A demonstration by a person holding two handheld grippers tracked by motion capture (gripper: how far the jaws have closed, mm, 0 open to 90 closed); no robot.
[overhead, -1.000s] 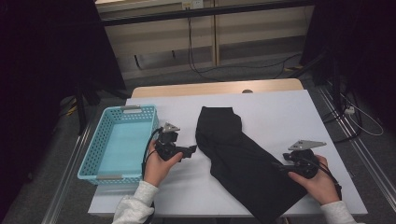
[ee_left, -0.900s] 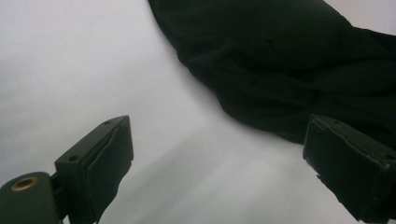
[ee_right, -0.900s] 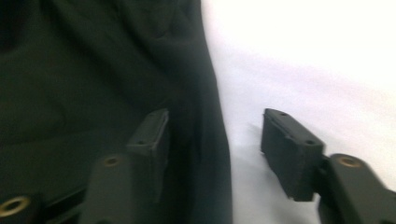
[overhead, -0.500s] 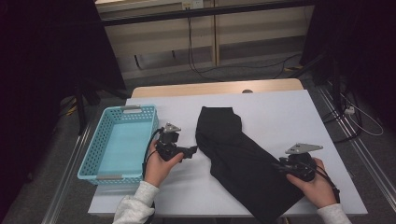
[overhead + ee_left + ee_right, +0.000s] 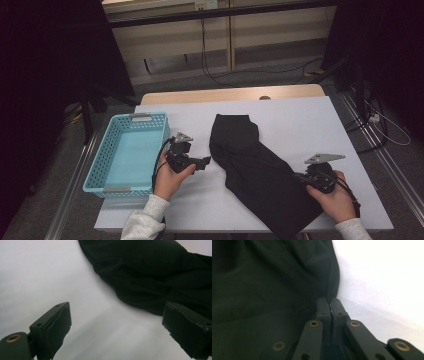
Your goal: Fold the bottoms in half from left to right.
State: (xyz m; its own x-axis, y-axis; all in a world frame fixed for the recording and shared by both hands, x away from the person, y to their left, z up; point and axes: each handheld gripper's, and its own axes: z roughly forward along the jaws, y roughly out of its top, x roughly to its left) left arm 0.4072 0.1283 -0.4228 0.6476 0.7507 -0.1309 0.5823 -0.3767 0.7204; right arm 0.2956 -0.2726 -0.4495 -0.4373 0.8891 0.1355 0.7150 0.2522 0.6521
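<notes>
Two grippers are in my hands at the white table [image 5: 310, 125], and a long black garment [image 5: 255, 170] lies slantwise across its middle, one end toward the far side and the other hanging at the near edge. My right gripper [image 5: 300, 178] sits at the garment's right-hand border near that near edge. Its jaws have just been closing, and in the right gripper view they now stand pressed together with a thin fold of the garment's edge [image 5: 331, 293] pinched between the pads, so I read it as clamped on the cloth. To the right of that pinched edge I see bare white table [image 5: 387, 277]; to the left, dark fabric fills the space. My left gripper [image 5: 206, 162] rests on the table just beside the garment's left border, pointing toward it. In the left gripper view its jaws gape wide with nothing between them but table surface [image 5: 50, 270]; the garment [image 5: 150, 272] lies just ahead, and the right-hand pad overlaps its dark edge in the picture, though I cannot tell whether it touches. A light blue plastic basket [image 5: 97, 172] stands on the table's left side, near my left hand [image 5: 170, 180].
</notes>
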